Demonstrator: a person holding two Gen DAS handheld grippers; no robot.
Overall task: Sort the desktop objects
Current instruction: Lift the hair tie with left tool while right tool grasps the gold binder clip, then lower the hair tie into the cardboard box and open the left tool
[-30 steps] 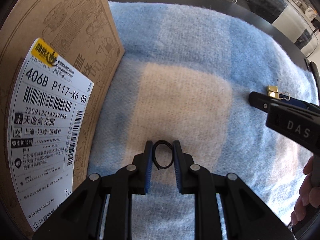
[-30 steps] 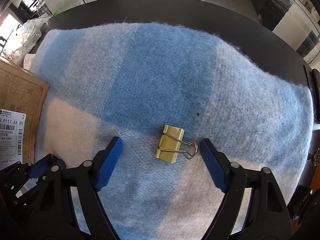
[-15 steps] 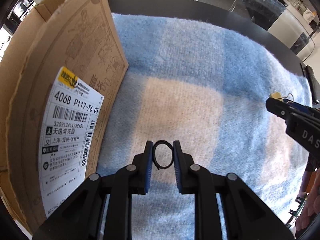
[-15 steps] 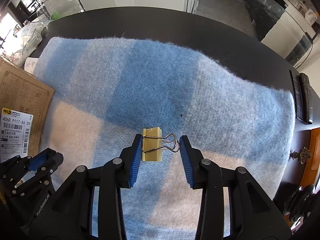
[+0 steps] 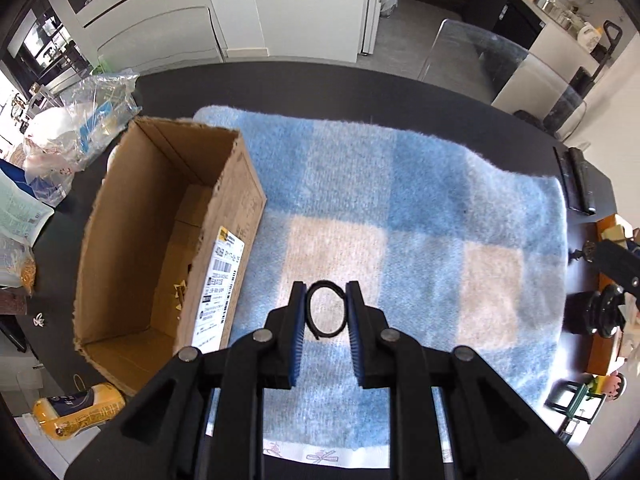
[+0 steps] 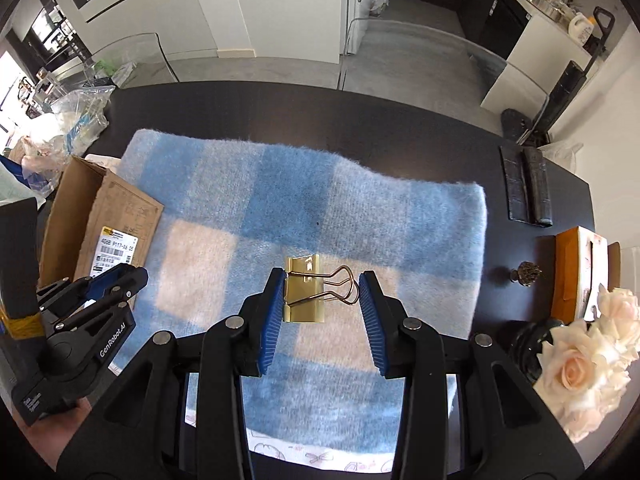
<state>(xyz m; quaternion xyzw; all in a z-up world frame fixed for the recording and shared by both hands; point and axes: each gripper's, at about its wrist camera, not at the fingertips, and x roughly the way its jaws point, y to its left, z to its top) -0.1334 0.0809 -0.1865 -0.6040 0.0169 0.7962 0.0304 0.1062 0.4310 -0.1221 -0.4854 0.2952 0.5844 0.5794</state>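
Both grippers have risen well above the blue checked blanket (image 5: 420, 184). The left gripper (image 5: 326, 312) has its jaws clenched on a black ring (image 5: 325, 312) beside the cardboard box (image 5: 132, 240). The right gripper (image 6: 322, 296) grasps a gold binder clip (image 6: 305, 296).

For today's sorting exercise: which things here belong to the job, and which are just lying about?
Job: black hair tie in left claw; gold binder clip in right claw; cardboard box.

Lying about: checked blanket; plastic bags; cream roses; yellow bottle.
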